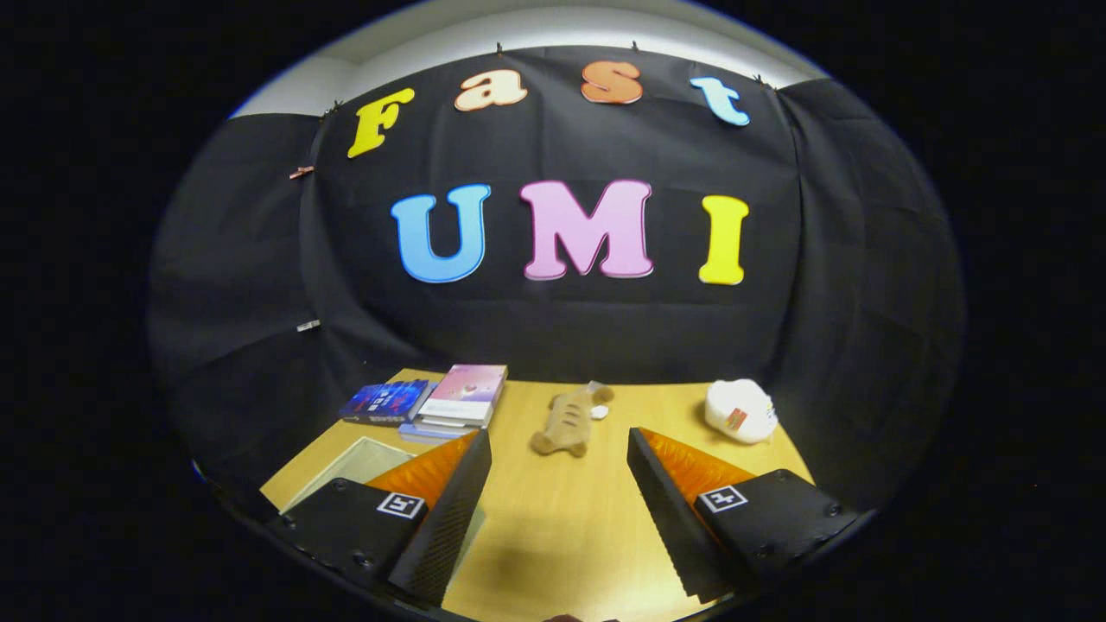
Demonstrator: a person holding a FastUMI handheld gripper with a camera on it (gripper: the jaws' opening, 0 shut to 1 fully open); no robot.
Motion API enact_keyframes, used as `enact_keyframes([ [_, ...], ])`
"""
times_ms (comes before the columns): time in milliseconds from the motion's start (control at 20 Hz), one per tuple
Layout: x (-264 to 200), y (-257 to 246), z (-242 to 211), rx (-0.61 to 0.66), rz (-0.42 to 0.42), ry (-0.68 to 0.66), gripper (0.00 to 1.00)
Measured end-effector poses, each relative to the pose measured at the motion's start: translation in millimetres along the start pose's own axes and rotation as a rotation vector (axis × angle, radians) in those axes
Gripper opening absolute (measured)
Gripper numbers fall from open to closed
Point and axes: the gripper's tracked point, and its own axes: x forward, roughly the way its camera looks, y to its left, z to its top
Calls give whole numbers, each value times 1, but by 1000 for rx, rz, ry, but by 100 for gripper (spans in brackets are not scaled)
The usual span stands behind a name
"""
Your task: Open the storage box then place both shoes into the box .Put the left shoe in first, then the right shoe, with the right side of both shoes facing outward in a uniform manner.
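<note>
**Gripper open over the table, nothing held**

I have the gripper [560, 445] above the wooden table [562, 518], its two fingers [449, 501] spread wide apart with bare tabletop between them. Nothing is clamped.

At about 12 o'clock, just beyond the fingertips, I see a tan plush toy [570, 421] lying on the table, long axis running away from me. A small white piece sits touching it on its right side; I cannot tell what that is.

At about 10 o'clock, beyond the left finger, there is a stack of books [462, 397] with a pale pink cover on top, and a dark blue book [386, 402] lies just beside it on the left, near the far edge of the table.

At about 2 o'clock, beyond the right finger, I see a white rounded lump [740, 410] with a small orange tag on it. It could be a shoe, but I cannot tell from here.

At about 8 o'clock, partly hidden under the left finger, a clear box [354, 462] rests on the table. I cannot tell whether it is open or lidded.

The black cloth wall [562, 328] stands behind the table.
</note>
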Motion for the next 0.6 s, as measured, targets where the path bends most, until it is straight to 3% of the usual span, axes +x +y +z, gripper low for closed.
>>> enact_keyframes([
  [250,-5,-59,-11,5,6,-17,99],
  [400,-9,-94,-12,-59,-3,-52,98],
  [600,-12,-106,-18,-83,8,-31,98],
])
